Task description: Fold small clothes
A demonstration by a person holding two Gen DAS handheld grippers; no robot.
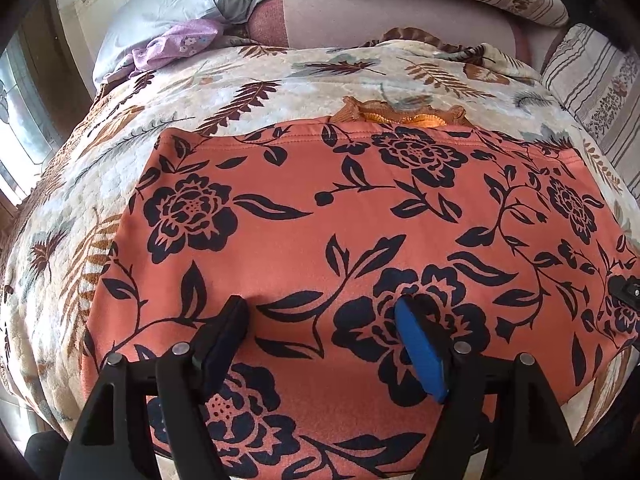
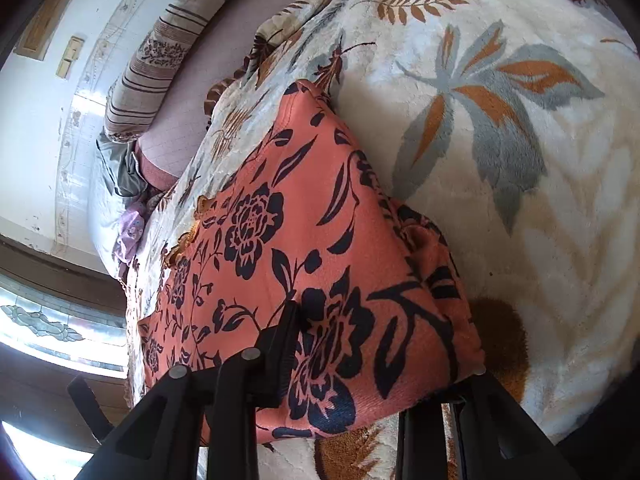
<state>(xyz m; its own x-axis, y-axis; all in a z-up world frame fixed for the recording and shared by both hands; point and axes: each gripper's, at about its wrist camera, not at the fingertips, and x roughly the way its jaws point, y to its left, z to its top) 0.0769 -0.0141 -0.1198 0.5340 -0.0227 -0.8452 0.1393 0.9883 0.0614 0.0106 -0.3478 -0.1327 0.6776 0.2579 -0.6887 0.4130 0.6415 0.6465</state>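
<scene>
Orange floral garment [image 1: 340,240] beneath the spread left hand-held gripper [image 1: 324,312].

A: The orange garment with dark navy flowers and leaves [image 1: 360,216] lies on a cream plush blanket with brown and grey leaves [image 1: 280,76].

B: The lilac cloth [image 1: 180,42] perhaps carries small flowers.

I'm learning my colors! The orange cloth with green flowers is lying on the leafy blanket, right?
Almost. The flowers on the orange cloth are dark navy, nearly black, not green, as the left wrist view shows. The rest is right: it lies on the leafy blanket.
</scene>
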